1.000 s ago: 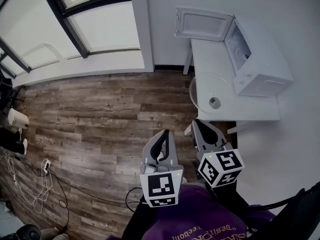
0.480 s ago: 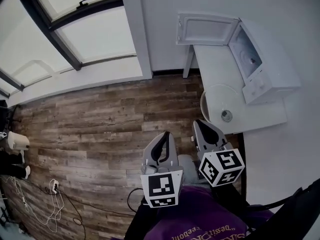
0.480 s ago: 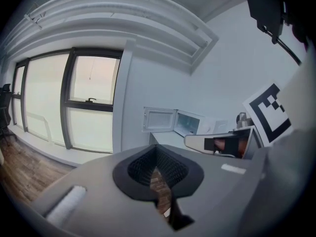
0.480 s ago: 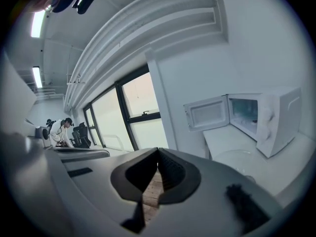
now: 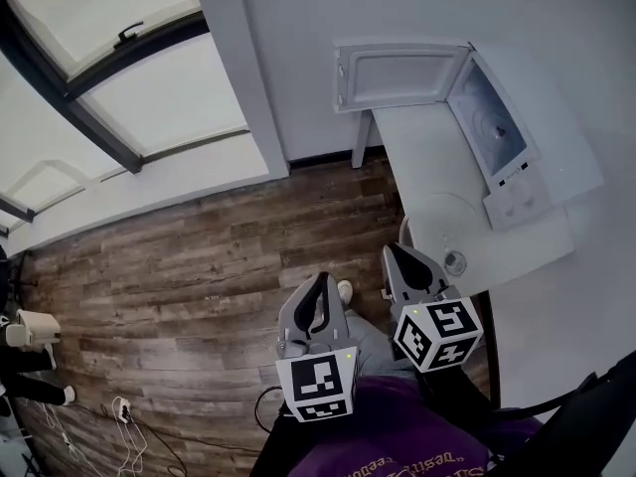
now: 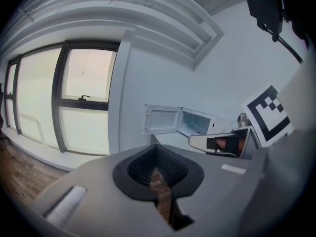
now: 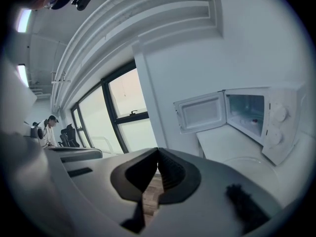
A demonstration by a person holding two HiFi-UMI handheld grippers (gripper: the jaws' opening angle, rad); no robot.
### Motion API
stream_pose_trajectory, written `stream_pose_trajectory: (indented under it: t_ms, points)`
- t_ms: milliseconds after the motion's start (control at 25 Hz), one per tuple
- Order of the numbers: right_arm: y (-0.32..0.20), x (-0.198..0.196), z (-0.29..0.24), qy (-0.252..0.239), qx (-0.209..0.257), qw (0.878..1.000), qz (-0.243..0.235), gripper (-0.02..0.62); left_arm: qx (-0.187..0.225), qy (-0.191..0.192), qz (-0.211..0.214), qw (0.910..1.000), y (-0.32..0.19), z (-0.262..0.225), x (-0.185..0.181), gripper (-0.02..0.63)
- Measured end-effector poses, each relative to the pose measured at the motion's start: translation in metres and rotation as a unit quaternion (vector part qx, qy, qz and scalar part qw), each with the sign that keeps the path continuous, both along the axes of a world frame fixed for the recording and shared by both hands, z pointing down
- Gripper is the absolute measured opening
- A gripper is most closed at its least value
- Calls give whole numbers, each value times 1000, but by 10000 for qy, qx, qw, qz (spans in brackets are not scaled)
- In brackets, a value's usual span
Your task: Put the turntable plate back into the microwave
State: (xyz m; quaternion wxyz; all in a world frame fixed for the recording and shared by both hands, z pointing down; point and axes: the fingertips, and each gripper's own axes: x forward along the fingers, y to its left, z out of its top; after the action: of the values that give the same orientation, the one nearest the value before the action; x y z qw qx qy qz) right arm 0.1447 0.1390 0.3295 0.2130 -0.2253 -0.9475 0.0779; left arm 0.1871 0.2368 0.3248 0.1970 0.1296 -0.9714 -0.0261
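Observation:
A white microwave [image 5: 527,137] stands on a white table [image 5: 417,147] at the right, its door [image 5: 397,73] swung wide open and the cavity [image 5: 492,117] bare. The clear glass turntable plate [image 5: 437,222] lies flat on the table near its front edge, with a small round hub [image 5: 455,261] on it. My right gripper [image 5: 397,251] is shut and empty, its tip just short of the plate's near rim. My left gripper [image 5: 320,281] is shut and empty over the wood floor, left of the table. The microwave [image 7: 261,117] and plate [image 7: 247,162] also show in the right gripper view.
Wood plank floor [image 5: 199,266] runs to a large window [image 5: 119,78] and a white wall [image 5: 298,28]. Cables [image 5: 119,410] lie at the lower left. A person [image 7: 49,125] and office chairs sit far off in the right gripper view. A table leg [image 5: 360,137] stands under the door.
Both grippers have moved forward toward the table, staying shut. The table, plate and microwave now sit closer and lower in the head view.

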Motion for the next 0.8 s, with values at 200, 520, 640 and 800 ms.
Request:
stream_pose_trajectory:
  t_ms: [200,520,640,800]
  points:
    - [-7,-66,-5,-31,48,9992,383,8,212,180,303,9992,0,0,-70,5]
    - [-39,-141,-7,67,10,9931,1173,8,65,270,1357,9904,-36,-3,-161,5]
    - [-58,-155,-4,99,64,9888,1485,8,93,271,1662,9857,-54,-2,-187,5]
    - [-87,-154,-1,184,182,9788,2033,9,91,302,2135,9764,-81,3,-205,5]
